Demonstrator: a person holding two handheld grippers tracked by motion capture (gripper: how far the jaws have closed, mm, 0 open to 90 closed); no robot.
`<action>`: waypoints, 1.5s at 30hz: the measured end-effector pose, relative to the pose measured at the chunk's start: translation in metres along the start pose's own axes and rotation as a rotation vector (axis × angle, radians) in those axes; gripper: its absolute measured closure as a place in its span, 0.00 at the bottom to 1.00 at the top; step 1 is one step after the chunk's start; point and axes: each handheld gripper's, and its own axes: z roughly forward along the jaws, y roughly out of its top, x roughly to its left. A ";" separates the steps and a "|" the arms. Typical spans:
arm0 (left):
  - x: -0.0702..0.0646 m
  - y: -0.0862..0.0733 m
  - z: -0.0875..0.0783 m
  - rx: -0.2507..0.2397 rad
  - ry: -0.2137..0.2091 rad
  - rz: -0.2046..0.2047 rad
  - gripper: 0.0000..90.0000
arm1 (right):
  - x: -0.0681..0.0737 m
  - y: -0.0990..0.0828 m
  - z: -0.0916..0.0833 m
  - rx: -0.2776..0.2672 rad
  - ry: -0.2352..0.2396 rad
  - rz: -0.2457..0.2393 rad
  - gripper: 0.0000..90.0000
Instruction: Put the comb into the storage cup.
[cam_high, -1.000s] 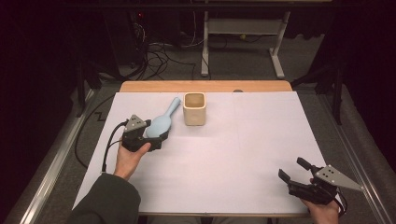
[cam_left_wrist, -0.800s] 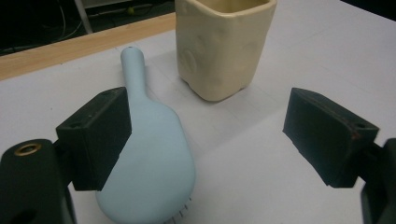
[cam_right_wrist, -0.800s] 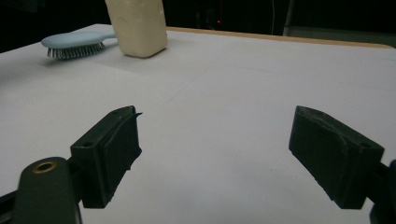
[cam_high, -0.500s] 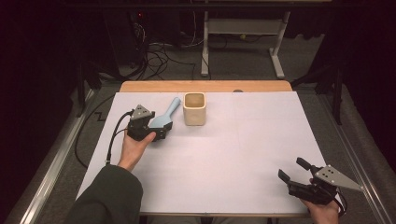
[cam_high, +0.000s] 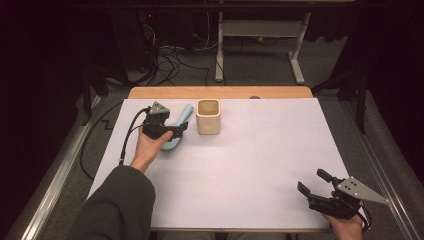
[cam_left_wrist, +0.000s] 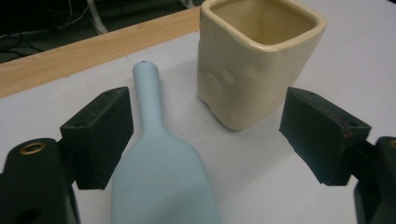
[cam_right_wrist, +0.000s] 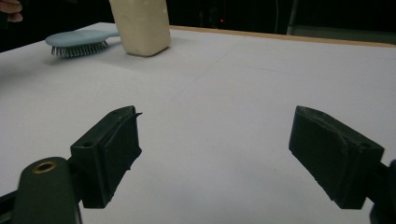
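Left gripper (cam_high: 181, 128) over the far left part of the white table (cam_high: 260, 165), jaws wide apart and holding nothing. Light blue hairbrush (cam_left_wrist: 161, 172) lying flat under it, bristles down as seen in the right gripper view, broad head toward the hand and thin handle pointing to the far edge. In the left gripper view, left jaw just beside the brush head, right jaw well out to the other side, in front of the cream cup (cam_left_wrist: 252, 60). Cup upright and open-topped, just right of the brush handle, apart from it. Right gripper (cam_high: 314, 182) resting at the near right corner of the table, also wide open and empty, well away from both things. Probably the step in hand: to grasp the brush, perhaps for the cup. For a good grasp, better to shift a little to the left, so that the brush comes to the middle between the jaws and the cup stays outside. Then to lower until the pads reach the sides of the neck or head, and to close slowly. Risk otherwise: pushing the cup, or the brush sliding away on the smooth sheet.
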 end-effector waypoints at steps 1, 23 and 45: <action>0.000 0.002 0.000 0.006 0.000 0.003 0.21 | 0.000 0.000 0.000 -0.001 0.001 0.000 0.19; 0.011 0.047 0.038 0.263 -0.019 0.038 0.61 | -0.001 0.000 0.001 0.004 -0.004 0.006 0.19; 0.032 0.045 0.087 0.390 -0.039 -0.113 0.99 | -0.002 0.000 -0.001 -0.006 -0.005 0.021 0.20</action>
